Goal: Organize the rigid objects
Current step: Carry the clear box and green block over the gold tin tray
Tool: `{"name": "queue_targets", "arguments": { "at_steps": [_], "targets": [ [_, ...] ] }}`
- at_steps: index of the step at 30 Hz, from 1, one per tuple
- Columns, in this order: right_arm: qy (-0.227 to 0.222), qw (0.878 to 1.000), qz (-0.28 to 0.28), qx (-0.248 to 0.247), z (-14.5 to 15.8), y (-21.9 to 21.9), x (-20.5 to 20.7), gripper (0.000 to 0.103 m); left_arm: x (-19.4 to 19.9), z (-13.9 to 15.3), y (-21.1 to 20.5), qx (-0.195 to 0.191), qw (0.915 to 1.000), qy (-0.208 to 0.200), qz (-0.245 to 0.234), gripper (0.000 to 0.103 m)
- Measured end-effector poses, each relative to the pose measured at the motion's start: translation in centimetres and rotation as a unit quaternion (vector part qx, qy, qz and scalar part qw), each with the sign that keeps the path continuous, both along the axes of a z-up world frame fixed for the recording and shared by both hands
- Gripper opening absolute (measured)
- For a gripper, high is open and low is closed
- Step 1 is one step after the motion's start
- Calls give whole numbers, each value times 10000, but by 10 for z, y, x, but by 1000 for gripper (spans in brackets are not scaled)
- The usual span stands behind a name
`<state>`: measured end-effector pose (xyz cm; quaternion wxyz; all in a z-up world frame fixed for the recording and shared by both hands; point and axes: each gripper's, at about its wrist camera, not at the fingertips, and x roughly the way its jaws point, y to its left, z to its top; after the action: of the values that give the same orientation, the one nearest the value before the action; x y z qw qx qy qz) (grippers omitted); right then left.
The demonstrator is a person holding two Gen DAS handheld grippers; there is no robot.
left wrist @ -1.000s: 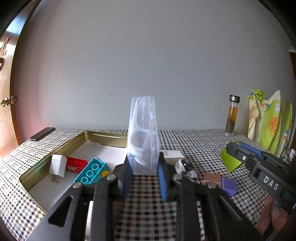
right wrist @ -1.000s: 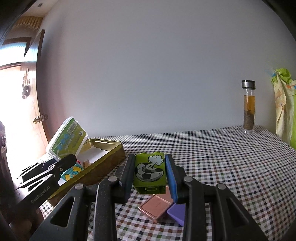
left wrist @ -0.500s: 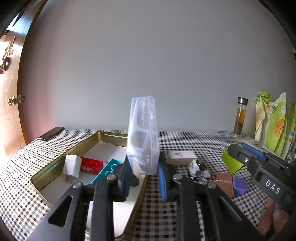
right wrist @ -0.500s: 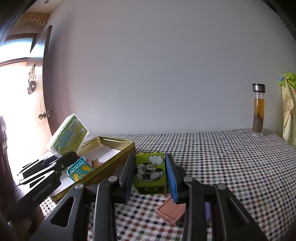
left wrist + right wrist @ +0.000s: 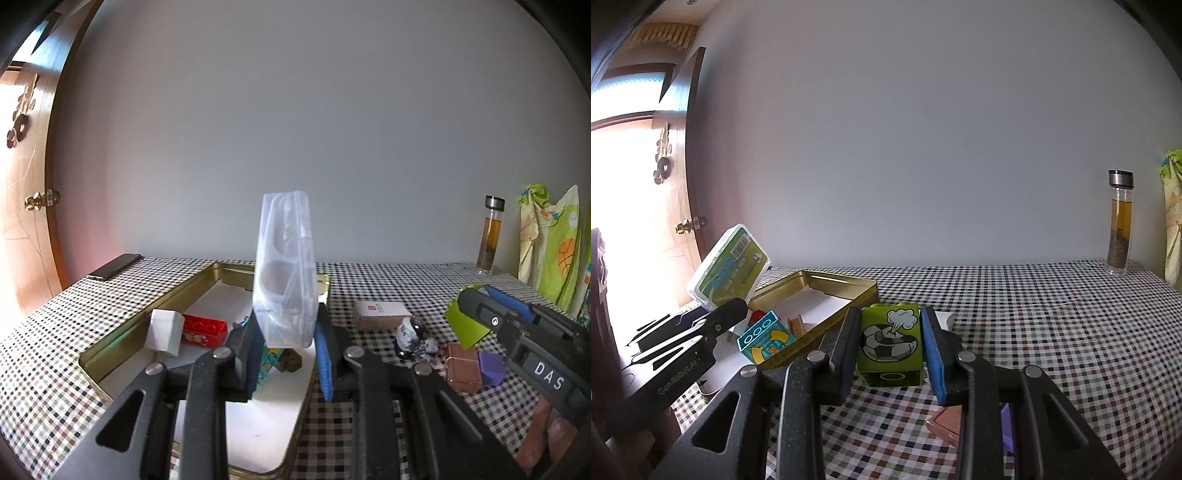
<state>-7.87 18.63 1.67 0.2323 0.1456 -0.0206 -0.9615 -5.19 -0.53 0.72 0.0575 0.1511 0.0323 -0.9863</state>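
My left gripper (image 5: pixel 286 354) is shut on a clear plastic case (image 5: pixel 285 269) held upright above the gold tin tray (image 5: pixel 129 334). From the right wrist view the same case (image 5: pixel 729 264) shows a green label. My right gripper (image 5: pixel 890 350) is shut on a green toy block (image 5: pixel 889 343) with a football picture, just right of the tray (image 5: pixel 827 277). Inside the tray lie a white cube (image 5: pixel 164 332), a red brick (image 5: pixel 204 329) and a teal brick (image 5: pixel 766 338).
On the checked cloth right of the tray lie a white box (image 5: pixel 382 314), a crumpled foil piece (image 5: pixel 415 339), a brown tile (image 5: pixel 463 371) and a purple block (image 5: pixel 491 367). A glass bottle (image 5: pixel 491 236) stands at the back right, a dark phone (image 5: pixel 114 266) at the back left.
Both grippers have moved left toward the tray with their loads. The left one now holds the case over the tray's inside instead of beside its rim.
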Motion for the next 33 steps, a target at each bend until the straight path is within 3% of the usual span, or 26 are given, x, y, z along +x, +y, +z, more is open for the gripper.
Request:
{"name": "queue_targets", "arguments": {
  "at_steps": [33],
  "targets": [
    [55, 9993, 359, 112, -2, -33, 3, 35, 7, -2, -34, 70, 9996, -24, 289, 23]
  ]
}}
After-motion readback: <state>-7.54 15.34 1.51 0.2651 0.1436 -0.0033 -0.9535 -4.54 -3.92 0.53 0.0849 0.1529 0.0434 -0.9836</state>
